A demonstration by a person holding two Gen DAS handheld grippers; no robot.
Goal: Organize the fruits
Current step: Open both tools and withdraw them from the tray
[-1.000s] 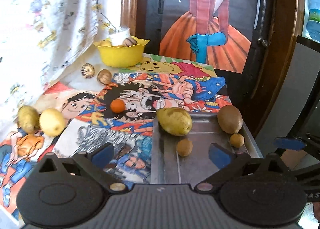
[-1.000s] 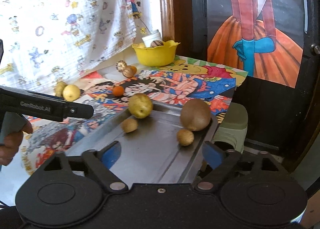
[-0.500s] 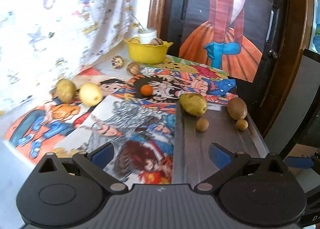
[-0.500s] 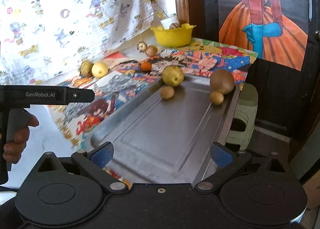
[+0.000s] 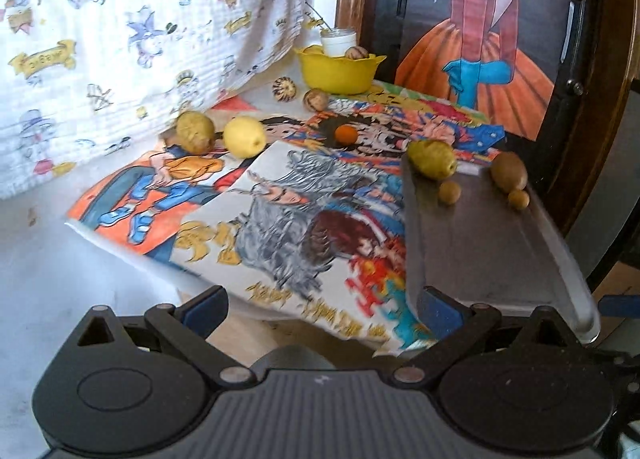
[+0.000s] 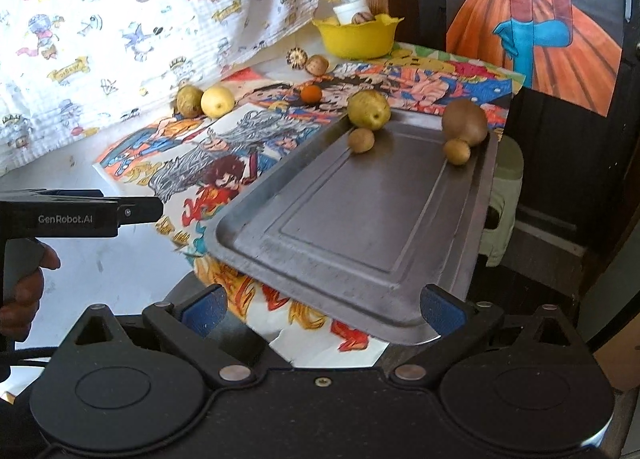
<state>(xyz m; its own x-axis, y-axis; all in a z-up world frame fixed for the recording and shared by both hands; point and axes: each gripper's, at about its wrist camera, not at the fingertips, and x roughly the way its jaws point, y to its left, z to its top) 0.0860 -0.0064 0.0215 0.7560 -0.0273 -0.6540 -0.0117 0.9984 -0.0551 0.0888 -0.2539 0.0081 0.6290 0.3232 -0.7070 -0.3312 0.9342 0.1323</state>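
Metal tray [image 6: 360, 227] just ahead of open right gripper [image 6: 324, 309].

Yellow bowl [image 5: 338, 73], grey tray [image 6: 360, 227]

Left gripper [image 5: 320, 309] and right gripper [image 6: 322, 307], jaws spread wide (nothing between them), level.

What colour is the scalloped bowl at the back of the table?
Yellow: the scalloped plastic bowl shows best in the right wrist view.
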